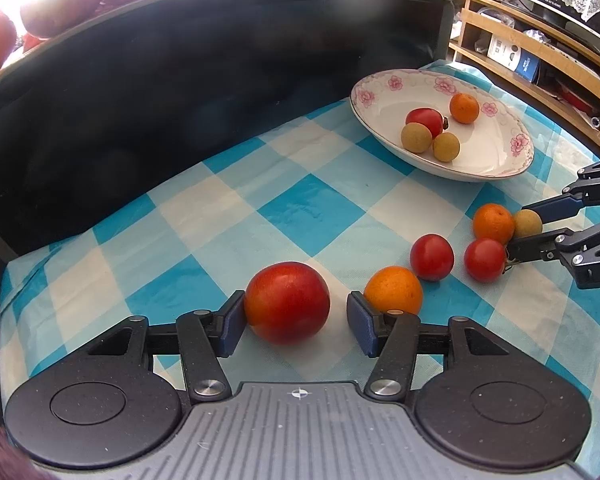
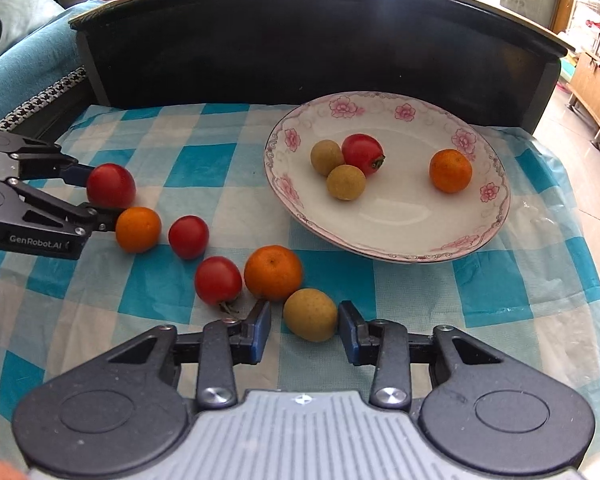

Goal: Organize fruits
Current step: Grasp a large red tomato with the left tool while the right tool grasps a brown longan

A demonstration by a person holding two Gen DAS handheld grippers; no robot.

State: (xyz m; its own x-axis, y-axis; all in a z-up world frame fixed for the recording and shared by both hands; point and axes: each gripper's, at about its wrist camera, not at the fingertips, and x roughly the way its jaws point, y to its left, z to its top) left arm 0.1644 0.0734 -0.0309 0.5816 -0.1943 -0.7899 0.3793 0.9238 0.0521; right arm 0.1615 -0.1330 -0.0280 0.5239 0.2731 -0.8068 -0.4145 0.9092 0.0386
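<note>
Since both grippers are already straddling fruit, what matters is how each piece sits between its jaws. Our left gripper (image 1: 296, 320) is wide open around the big red tomato (image 1: 287, 302); the tomato touches one pad with a gap on the other side, so it sits off-centre. Our right gripper (image 2: 304, 326) is open around the tan longan (image 2: 310, 314), also unclamped. The plate (image 2: 384, 236) lies beyond the longan, near the right gripper and well away from the tomato. We reckon the right hand has the shorter trip. The rest of the loose fruit sits between tomato and longan on the desk (image 1: 312, 204).
</note>
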